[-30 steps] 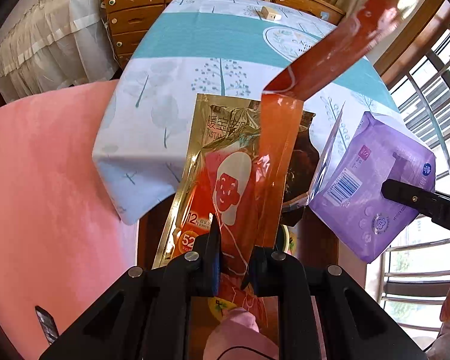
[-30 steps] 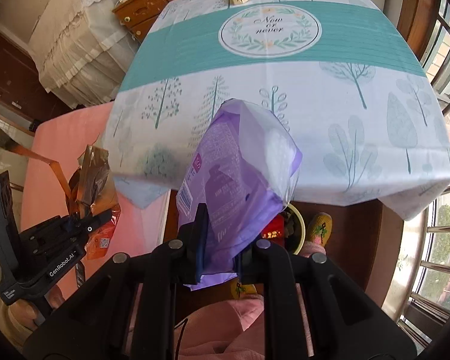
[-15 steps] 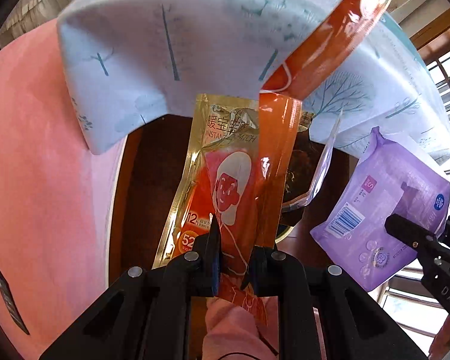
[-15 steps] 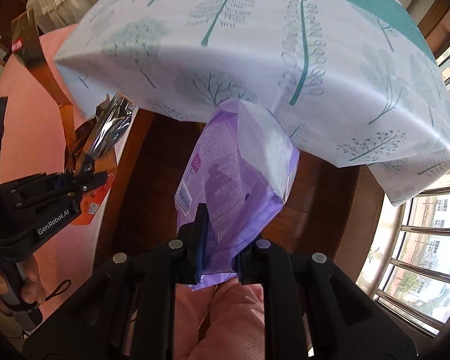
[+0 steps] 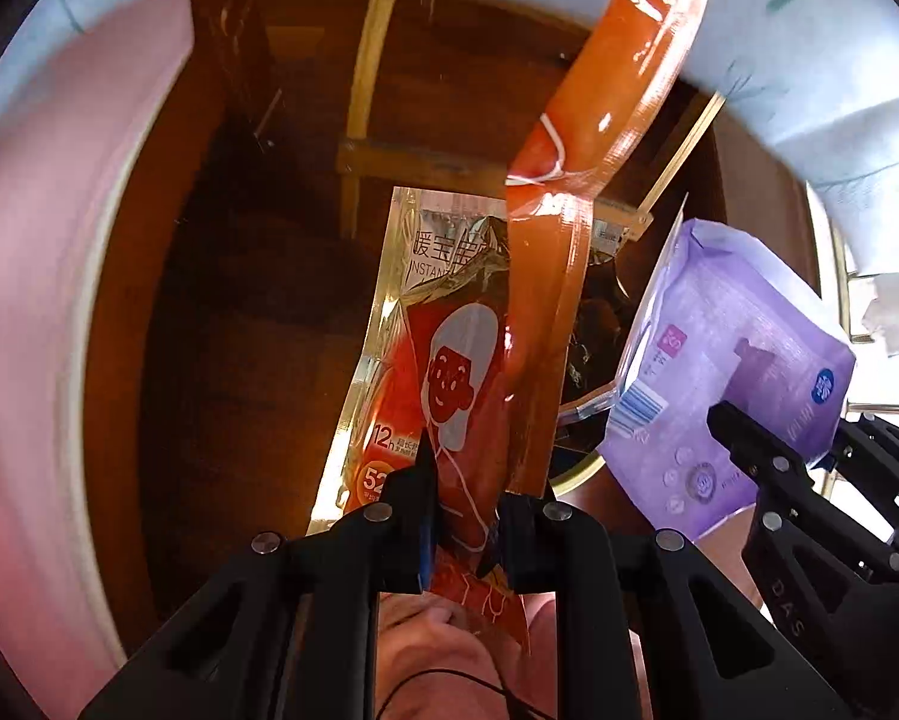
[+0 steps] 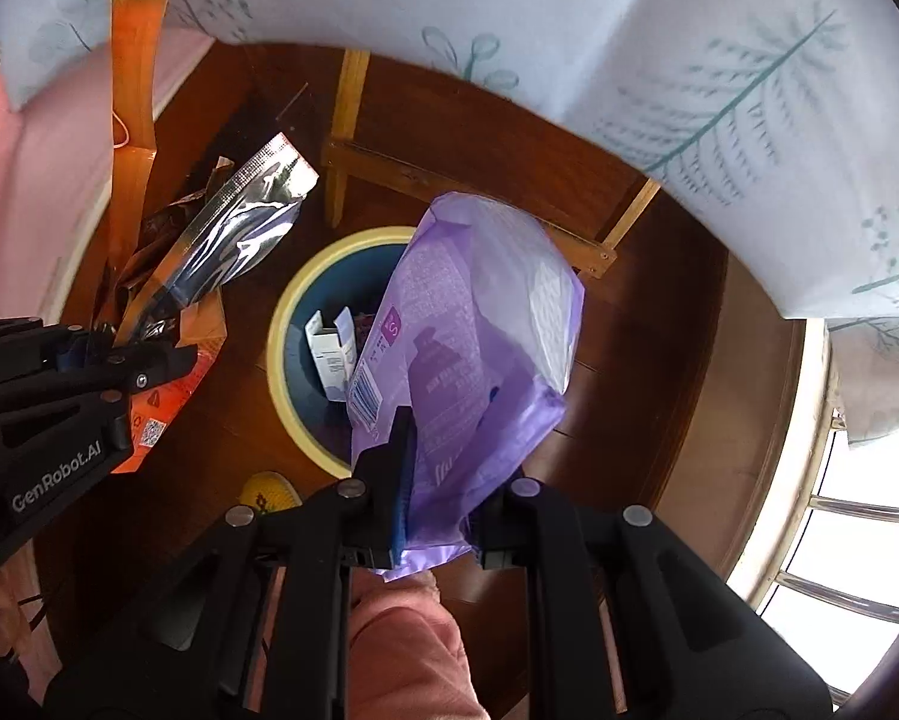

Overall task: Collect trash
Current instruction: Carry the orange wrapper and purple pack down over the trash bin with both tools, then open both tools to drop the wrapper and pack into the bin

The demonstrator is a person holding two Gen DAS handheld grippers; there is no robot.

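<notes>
My left gripper [image 5: 464,516] is shut on a bunch of wrappers: an orange and gold heat-patch wrapper [image 5: 443,360], a long orange strip [image 5: 605,114] and a silver foil pouch [image 6: 233,240]. My right gripper [image 6: 443,480] is shut on a purple plastic pack [image 6: 479,348], which also shows in the left wrist view [image 5: 731,360]. A round bin [image 6: 281,360] with a pale yellow rim and blue inside stands on the floor under the table. The purple pack hangs over its right part. The left gripper [image 6: 131,360] holds its wrappers left of the bin.
The bin holds a small white box [image 6: 329,354] and other scraps. The tree-print tablecloth [image 6: 629,60] hangs overhead, with the table's wooden frame [image 6: 467,180] behind the bin. A pink chair cover [image 5: 41,300] is at left. A window grille [image 6: 857,540] is at right.
Both grippers have dropped from above the table to below its edge. The tabletop is out of sight and the bin on the floor has come into view.
</notes>
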